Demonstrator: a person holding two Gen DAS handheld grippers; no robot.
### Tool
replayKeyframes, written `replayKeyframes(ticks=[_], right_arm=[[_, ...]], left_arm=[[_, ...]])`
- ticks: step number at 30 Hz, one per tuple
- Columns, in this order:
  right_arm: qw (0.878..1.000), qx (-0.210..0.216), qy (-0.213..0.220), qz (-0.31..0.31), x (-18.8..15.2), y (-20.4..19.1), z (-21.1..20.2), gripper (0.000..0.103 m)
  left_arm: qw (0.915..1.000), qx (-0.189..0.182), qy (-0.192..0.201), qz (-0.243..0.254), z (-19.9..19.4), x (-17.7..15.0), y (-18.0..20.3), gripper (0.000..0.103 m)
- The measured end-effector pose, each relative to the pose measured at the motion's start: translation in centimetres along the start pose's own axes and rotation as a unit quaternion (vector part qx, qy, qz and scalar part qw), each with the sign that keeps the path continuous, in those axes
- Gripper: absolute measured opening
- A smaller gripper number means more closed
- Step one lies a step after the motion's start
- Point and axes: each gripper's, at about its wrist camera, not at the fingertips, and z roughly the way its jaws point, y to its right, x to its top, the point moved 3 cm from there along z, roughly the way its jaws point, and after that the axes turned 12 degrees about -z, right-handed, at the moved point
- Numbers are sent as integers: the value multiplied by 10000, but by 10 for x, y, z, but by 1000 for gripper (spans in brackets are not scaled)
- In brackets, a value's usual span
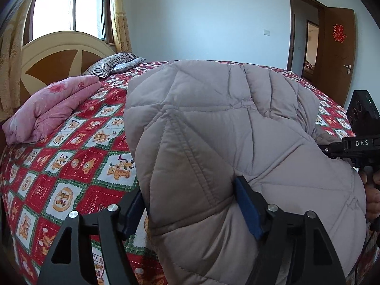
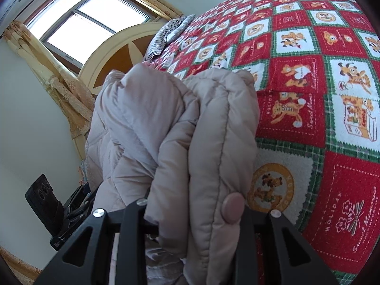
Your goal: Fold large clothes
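The right gripper (image 2: 194, 216) clamps a thick bunched fold of a puffy, quilted, beige-grey padded coat (image 2: 166, 123) between its black jaws. A round fabric-covered snap button (image 2: 233, 207) sits on the coat edge at the right jaw. The coat rises toward 12 o'clock. A red, white and green checked bedspread with cartoon bear prints (image 2: 308, 83) fills the 1 to 4 o'clock area. At 11 o'clock stand a cream-and-brown arched wooden headboard (image 2: 118, 54) and a bright window (image 2: 90, 16). A striped grey pillow (image 2: 166, 35) lies by the headboard. The other black gripper unit (image 2: 57, 213) shows at 8 o'clock.
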Motion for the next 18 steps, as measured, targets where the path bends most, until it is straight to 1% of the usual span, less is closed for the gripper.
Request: replayKeyframes(ticks=[4,6,9,13,16,18], right_arm=[[9998,-182,-31,-116,-1,-2,2,34],[9994,-290,-45,-178,-2,-3,3,37],[9982,-522,-47,-285,-3,-3,4,42],[9942,-926,-39,-539,-6,-7,4,48],[9921,-1089,-16,-622,-9,-6,4,50],[9898,-1270,19,-647,-11,-4,5,55]], left_arm=[[9999,149,87,-18,2,-1,-5,87],[9996,248,152,7,4,-3,-7,93],[9995,253,151,-131,7,-4,-14,98],[9992,190,116,-346,12,-7,-21,101],[9991,199,121,-367,13,-8,-21,102],[9990,241,131,-359,14,-8,-19,102]])
